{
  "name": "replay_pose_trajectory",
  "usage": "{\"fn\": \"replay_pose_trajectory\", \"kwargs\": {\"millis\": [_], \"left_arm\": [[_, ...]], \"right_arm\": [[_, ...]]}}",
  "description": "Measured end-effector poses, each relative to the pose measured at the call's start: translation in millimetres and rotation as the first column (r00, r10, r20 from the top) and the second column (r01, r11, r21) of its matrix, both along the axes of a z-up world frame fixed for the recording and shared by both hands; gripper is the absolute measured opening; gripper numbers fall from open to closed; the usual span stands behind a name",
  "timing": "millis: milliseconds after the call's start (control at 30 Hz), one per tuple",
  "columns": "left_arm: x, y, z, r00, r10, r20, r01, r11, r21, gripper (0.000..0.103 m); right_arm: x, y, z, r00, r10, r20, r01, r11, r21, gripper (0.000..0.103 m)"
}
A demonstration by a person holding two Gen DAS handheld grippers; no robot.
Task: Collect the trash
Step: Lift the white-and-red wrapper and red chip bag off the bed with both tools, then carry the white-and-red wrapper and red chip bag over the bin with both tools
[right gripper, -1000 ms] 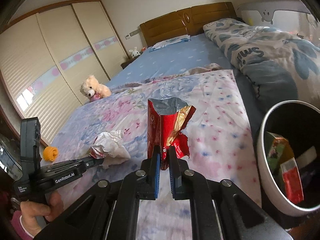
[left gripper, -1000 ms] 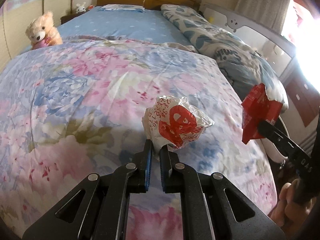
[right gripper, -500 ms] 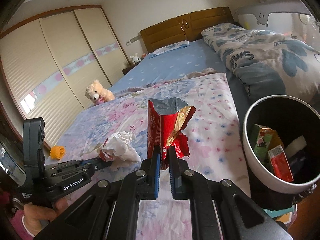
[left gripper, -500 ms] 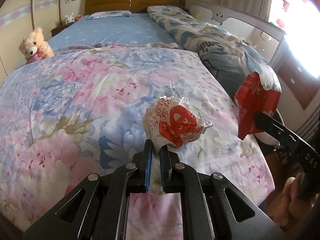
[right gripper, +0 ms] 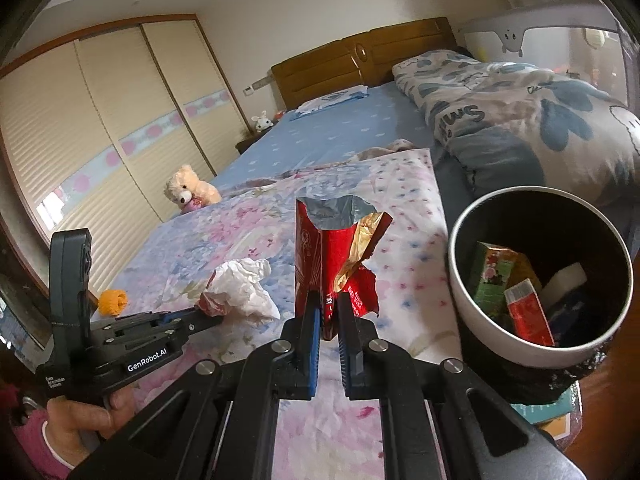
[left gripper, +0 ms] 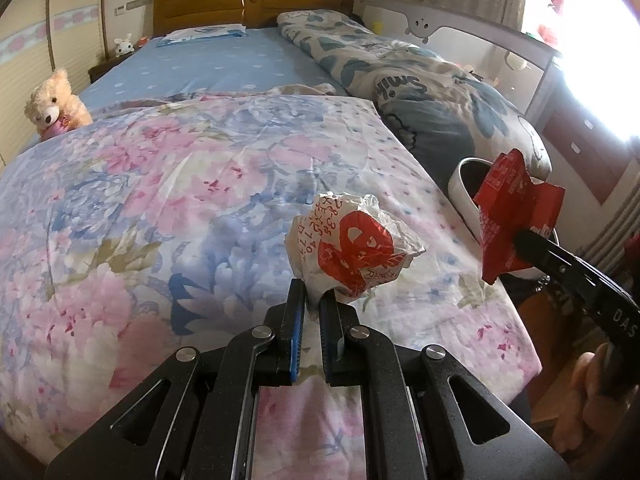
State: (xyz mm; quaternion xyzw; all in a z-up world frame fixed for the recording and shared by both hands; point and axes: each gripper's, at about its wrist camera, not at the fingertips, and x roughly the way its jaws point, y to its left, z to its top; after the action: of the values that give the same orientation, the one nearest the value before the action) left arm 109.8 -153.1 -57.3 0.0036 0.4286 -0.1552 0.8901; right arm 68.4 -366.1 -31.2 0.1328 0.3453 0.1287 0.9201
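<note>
**A:** What am I holding, and where?

**B:** My right gripper (right gripper: 329, 312) is clamped on a torn red snack bag (right gripper: 332, 256), held upright by its bottom edge so the ripped silver mouth points up. My left gripper (left gripper: 312, 300) is pinched on a crumpled white plastic bag (left gripper: 352, 248) with red print. Both hang just above the flowered quilt (left gripper: 160, 200) near the bed's foot. I judge they are held off the bed for carrying to the white bin (right gripper: 480, 312), which stands just beside the bed on my right and already holds a green carton (right gripper: 494, 276) and a red packet (right gripper: 528, 312).

**A:** Any writing?

**B:** "GenRobot.AI" on the left gripper's body. "Smile" on the rolled duvet (right gripper: 520, 120). The white bag shows red characters and digits, too crumpled to read. An orange ball (right gripper: 113, 302) lies at the quilt's left edge.
</note>
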Motion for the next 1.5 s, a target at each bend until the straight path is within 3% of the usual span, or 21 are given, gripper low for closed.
{"fn": "replay_pose_trajectory", "kwargs": {"millis": [267,500,567,600,633,700,767,833,900,1067,1167,1233,1300,1333,1500], "left_arm": [[0.8,-2.0,-5.0,1.0,-0.008,-0.012,0.008,1.0,-0.003,0.007],[0.6,4.0,-12.9,1.0,0.0,-0.031,0.0,1.0,-0.011,0.007],[0.9,6.4,-14.3,0.999,0.005,-0.033,-0.005,1.0,-0.015,0.007],[0.8,7.4,-14.5,0.999,0.007,-0.033,-0.007,1.0,-0.016,0.007],[0.8,8.4,-14.9,0.999,0.009,-0.034,-0.01,1.0,-0.018,0.007],[2.5,11.6,-16.5,0.999,0.018,-0.037,-0.018,1.0,-0.023,0.007],[4.0,14.8,-18.4,0.999,0.024,-0.044,-0.025,0.999,-0.03,0.007],[4.1,17.3,-19.7,0.998,0.028,-0.048,-0.03,0.999,-0.034,0.007],[4.3,18.0,-20.0,0.998,0.029,-0.048,-0.031,0.999,-0.036,0.007],[5.1,18.5,-20.5,0.998,0.032,-0.052,-0.034,0.999,-0.038,0.007],[5.7,20.1,-21.2,0.998,0.036,-0.056,-0.038,0.999,-0.039,0.007],[6.3,20.7,-22.5,0.998,0.037,-0.06,-0.039,0.998,-0.039,0.007],[6.2,20.4,-22.1,0.997,0.037,-0.061,-0.04,0.998,-0.04,0.007],[6.6,20.5,-22.3,0.997,0.037,-0.061,-0.039,0.998,-0.04,0.007],[6.1,11.6,-15.6,0.999,0.01,-0.042,-0.012,0.999,-0.039,0.007]], "right_arm": [[-1.5,-0.2,-6.2,1.0,0.008,-0.029,-0.009,1.0,-0.029,0.008],[13.8,17.3,-28.7,0.992,0.048,-0.121,-0.061,0.992,-0.112,0.009],[16.2,19.5,-32.5,0.99,0.062,-0.126,-0.073,0.993,-0.091,0.014],[17.1,20.1,-33.0,0.99,0.063,-0.127,-0.074,0.994,-0.08,0.023],[17.6,20.5,-32.8,0.991,0.061,-0.123,-0.071,0.995,-0.075,0.039],[17.6,21.6,-30.4,0.994,0.048,-0.1,-0.056,0.995,-0.08,0.056],[19.6,22.4,-28.8,0.996,0.033,-0.077,-0.04,0.995,-0.09,0.06],[26.6,22.2,-29.6,0.997,0.009,-0.072,-0.016,0.995,-0.101,0.074],[36.1,23.3,-32.4,0.996,0.014,-0.083,-0.021,0.996,-0.085,0.077],[59.0,29.6,-46.8,0.989,0.043,-0.142,-0.047,0.998,-0.032,0.077],[64.2,32.4,-52.7,0.984,0.057,-0.167,-0.054,0.998,0.02,0.069],[64.8,34.7,-53.7,0.983,0.075,-0.17,-0.068,0.997,0.046,0.033],[64.6,36.3,-54.3,0.981,0.085,-0.173,-0.076,0.995,0.061,0.016],[62.5,37.1,-52.8,0.982,0.087,-0.167,-0.077,0.995,0.062,0.011],[52.5,30.7,-42.7,0.988,0.061,-0.144,-0.053,0.997,0.057,0.007]]}}
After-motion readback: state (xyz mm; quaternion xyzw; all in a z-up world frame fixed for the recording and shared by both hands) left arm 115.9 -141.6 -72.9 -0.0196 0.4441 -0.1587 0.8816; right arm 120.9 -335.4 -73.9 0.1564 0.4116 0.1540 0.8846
